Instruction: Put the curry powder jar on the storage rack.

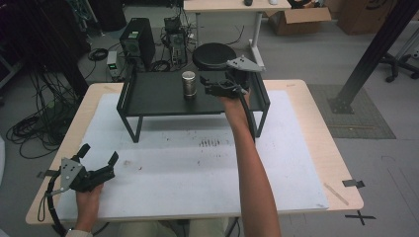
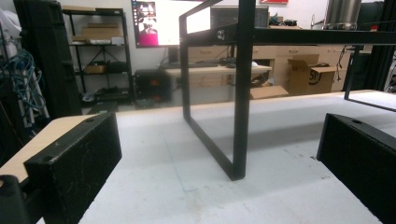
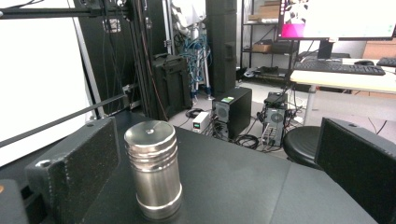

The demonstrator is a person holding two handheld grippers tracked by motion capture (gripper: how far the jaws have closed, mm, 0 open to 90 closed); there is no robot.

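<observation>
Both tools gape wide: right tool (image 1: 207,87) beside steel can (image 1: 188,84), left tool (image 1: 99,157) idle

no text, label, brand, number or sign can be read

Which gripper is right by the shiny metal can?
The right gripper, up on the black shelf beside the can. The left gripper rests down on the table.
</observation>
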